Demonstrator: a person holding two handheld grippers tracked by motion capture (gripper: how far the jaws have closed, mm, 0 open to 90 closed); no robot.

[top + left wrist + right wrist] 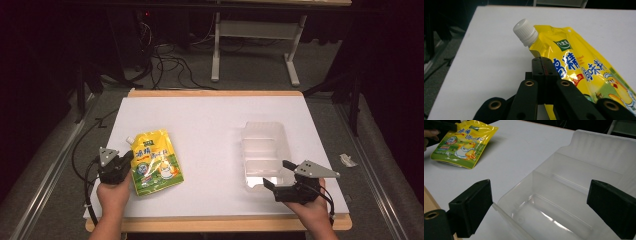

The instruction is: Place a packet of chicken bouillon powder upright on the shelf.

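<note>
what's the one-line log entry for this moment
left gripper: shut on yellow pouch edge | right gripper: open, at clear bin near end | pouch outside bin

A lab or test room set up for recording handwork at a table.

A white board with bare wooden edges serves as the table top, standing on grey carpet in a dim room with dark surroundings. Loose black cables run in tangles across the floor behind it, and the white metal legs of a second table stand farther back. Metal rails run along the floor on both sides. A person's hands come in at the near edge, each carrying a black handheld gripper with a trailing cable, the left gripper and the right gripper, which suits a data-collection setup rather than a home or shop.
</note>
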